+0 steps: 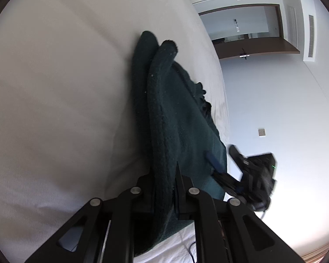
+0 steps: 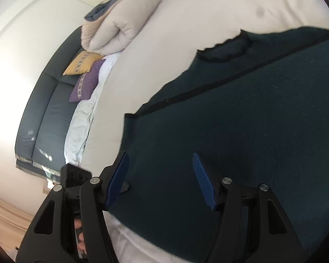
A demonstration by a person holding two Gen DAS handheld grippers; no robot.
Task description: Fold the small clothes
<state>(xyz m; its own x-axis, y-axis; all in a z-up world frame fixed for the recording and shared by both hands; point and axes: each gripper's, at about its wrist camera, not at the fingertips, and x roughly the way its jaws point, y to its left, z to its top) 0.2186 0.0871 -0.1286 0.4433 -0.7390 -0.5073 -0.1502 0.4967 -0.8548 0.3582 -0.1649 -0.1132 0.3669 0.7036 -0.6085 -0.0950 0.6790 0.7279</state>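
A dark green knit garment (image 1: pixel 177 118) lies on a white bed (image 1: pixel 54 87), partly lifted into a ridge. My left gripper (image 1: pixel 164 188) is shut on a thick fold of the garment, which runs up between its fingers. My right gripper (image 2: pixel 160 177) is open, its blue pads (image 2: pixel 202 179) spread just above the garment (image 2: pixel 241 120) near its hem edge. It holds nothing. The right gripper also shows in the left wrist view (image 1: pixel 226 166) at the garment's far edge.
A folded beige duvet (image 2: pixel 114 26) sits at the bed's head, with a yellow cushion (image 2: pixel 83 62) and a purple cushion (image 2: pixel 86 83) against a dark headboard (image 2: pixel 43 114). A white wall and a brown doorway (image 1: pixel 247 30) lie past the bed edge.
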